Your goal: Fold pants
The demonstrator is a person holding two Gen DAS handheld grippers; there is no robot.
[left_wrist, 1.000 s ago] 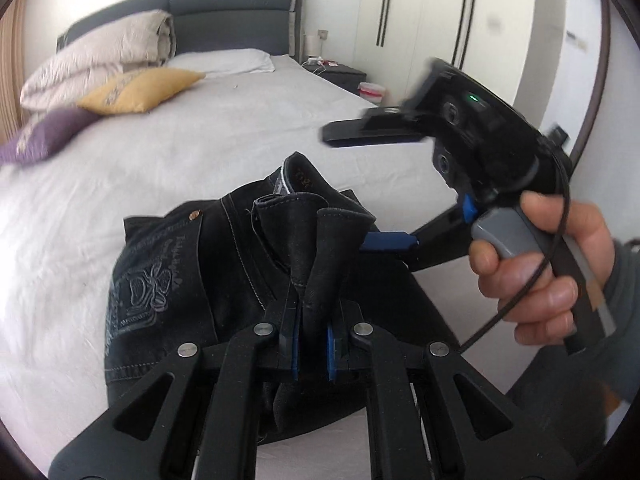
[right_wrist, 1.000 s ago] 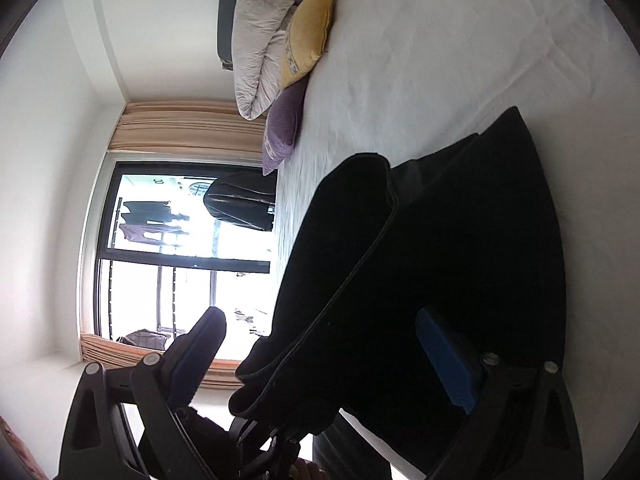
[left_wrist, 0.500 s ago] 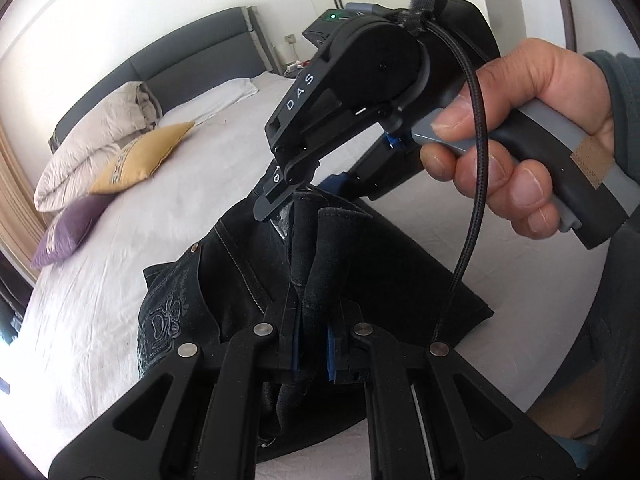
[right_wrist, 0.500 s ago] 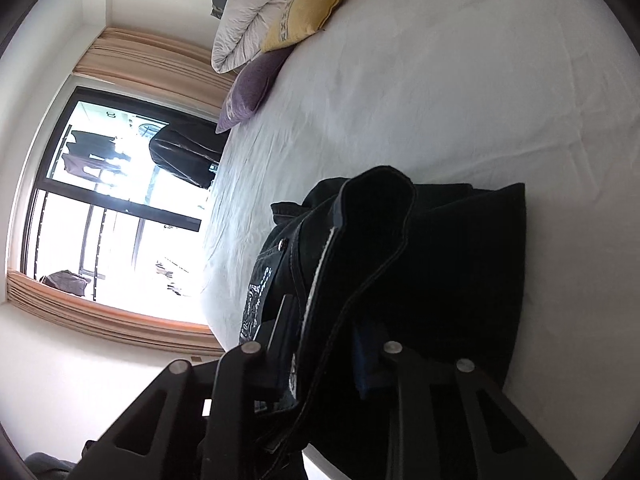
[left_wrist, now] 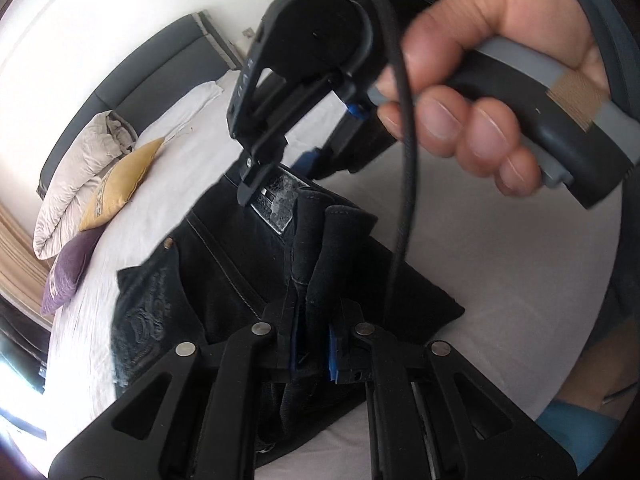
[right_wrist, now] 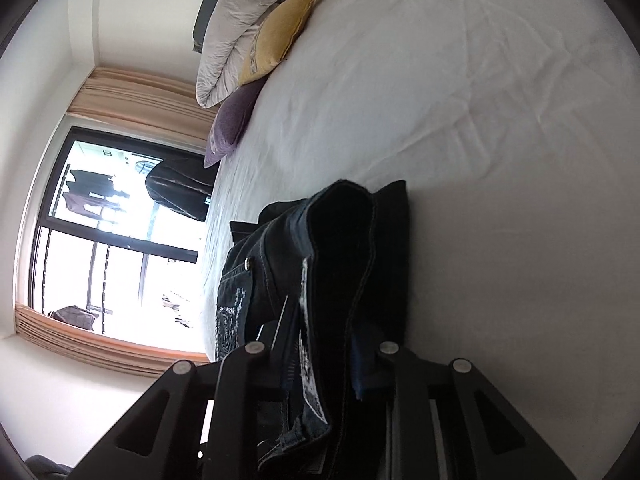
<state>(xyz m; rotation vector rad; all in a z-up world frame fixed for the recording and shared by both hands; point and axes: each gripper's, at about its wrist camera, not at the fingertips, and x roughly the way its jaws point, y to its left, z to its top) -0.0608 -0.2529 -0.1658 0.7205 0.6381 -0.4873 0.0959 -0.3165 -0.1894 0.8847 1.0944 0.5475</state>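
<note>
The black jeans [left_wrist: 224,280] lie bunched on the white bed [left_wrist: 500,272], partly lifted. My left gripper [left_wrist: 314,344] is shut on a thick fold of the denim. My right gripper [left_wrist: 276,176], held by a hand, comes in from above and pinches the waistband by its white label. In the right wrist view the right gripper [right_wrist: 324,360] is shut on the jeans' [right_wrist: 360,248] waistband edge, with the embroidered pocket to its left.
A folded duvet [left_wrist: 76,184], a yellow cushion [left_wrist: 120,188] and a purple cushion [left_wrist: 68,272] lie near the grey headboard [left_wrist: 140,72]. A window with curtains [right_wrist: 120,232] is beside the bed. The right gripper's cable [left_wrist: 404,200] hangs across the left wrist view.
My right gripper swung over the jeans from the right and closed on the waistband; a second ago its jaws were open. The left gripper kept its hold and tilted.
</note>
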